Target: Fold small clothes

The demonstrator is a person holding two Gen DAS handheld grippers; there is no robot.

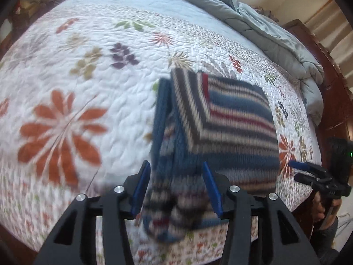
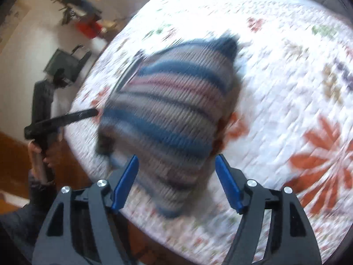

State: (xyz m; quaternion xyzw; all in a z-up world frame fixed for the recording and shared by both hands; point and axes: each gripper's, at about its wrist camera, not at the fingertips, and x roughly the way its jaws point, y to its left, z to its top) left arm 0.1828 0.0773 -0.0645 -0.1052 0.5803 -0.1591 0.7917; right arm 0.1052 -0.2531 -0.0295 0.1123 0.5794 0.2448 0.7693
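Floral quilt (image 1: 88, 70) covers bed, white with orange, purple, green flowers. Grey-blue duvet (image 1: 260, 26) bunched along far edge. Striped knit garment (image 1: 220, 119), blue, grey and red, lies folded on quilt near bed's near edge. Left gripper (image 1: 175, 167): jaws apart, nothing pinched, garment below. Right gripper (image 2: 177, 161): jaws wide apart above garment. No readable writing or labels.

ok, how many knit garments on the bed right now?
1. A single striped knit sweater lies folded on the floral quilt near the bed's front edge, just ahead of both grippers. The grey comforter bunched at the far side could hide more.
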